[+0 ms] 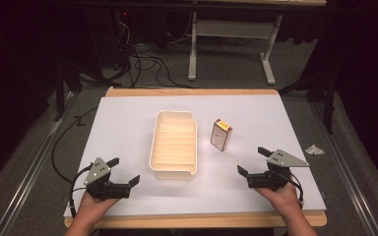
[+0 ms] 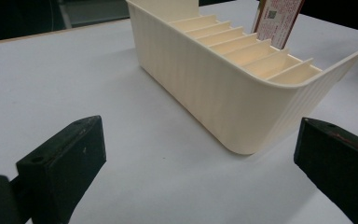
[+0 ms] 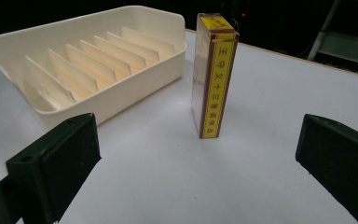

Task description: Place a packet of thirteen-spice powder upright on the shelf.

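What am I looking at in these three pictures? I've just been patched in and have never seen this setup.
No robot arm here: a person holds a handheld two-fingered tool in each hand. The high view looks down on the table. The left gripper sits near the bottom left corner, the right gripper opposite. The other two pictures come from cameras riding on those grippers, looking out between their black fingers. On the white surface sit a cream slotted tray and, just to its right, a small upright box with a yellow label. Both grippers are open and hold nothing.
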Demonstrator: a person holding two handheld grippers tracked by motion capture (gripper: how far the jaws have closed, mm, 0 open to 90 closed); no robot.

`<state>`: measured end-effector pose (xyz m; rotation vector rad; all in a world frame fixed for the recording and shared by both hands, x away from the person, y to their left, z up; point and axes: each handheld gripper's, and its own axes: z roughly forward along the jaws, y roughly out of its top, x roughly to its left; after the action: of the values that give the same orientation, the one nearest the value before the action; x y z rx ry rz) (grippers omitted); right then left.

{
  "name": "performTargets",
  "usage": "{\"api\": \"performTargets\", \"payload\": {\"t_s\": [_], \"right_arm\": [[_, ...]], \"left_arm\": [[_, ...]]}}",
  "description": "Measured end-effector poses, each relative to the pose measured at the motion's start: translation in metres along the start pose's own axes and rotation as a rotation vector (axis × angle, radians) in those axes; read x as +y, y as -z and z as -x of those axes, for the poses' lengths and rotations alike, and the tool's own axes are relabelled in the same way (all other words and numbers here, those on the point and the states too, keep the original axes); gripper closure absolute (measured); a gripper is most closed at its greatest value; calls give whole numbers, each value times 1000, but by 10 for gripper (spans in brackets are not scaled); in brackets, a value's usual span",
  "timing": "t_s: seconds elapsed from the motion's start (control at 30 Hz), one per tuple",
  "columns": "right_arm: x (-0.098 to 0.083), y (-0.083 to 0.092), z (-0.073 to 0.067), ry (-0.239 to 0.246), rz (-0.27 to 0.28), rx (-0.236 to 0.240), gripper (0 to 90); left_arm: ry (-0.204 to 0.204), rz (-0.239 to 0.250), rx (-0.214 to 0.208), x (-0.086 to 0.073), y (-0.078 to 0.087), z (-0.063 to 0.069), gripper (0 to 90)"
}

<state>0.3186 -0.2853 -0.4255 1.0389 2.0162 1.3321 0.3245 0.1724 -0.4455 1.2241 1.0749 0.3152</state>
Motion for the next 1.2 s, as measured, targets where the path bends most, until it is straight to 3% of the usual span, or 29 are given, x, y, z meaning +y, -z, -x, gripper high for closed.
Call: {"api": "performTargets", "payload": {"t_s": [0.2, 0.63, 0.9, 1.2], "right_arm": [[13, -12, 0, 5, 2, -5, 0], [25, -40, 13, -36, -25, -12, 13], [36, -50, 16, -24, -16, -20, 75], [45, -76, 17, -50, -37, -18, 96]], "left_arm": [[-15, -11, -8, -3, 2, 2, 27], [-12, -4, -5, -1, 2, 1, 27], [-10, -3, -7, 0, 3, -1, 27], [-8, 2, -16, 1, 5, 1, 28]]}}
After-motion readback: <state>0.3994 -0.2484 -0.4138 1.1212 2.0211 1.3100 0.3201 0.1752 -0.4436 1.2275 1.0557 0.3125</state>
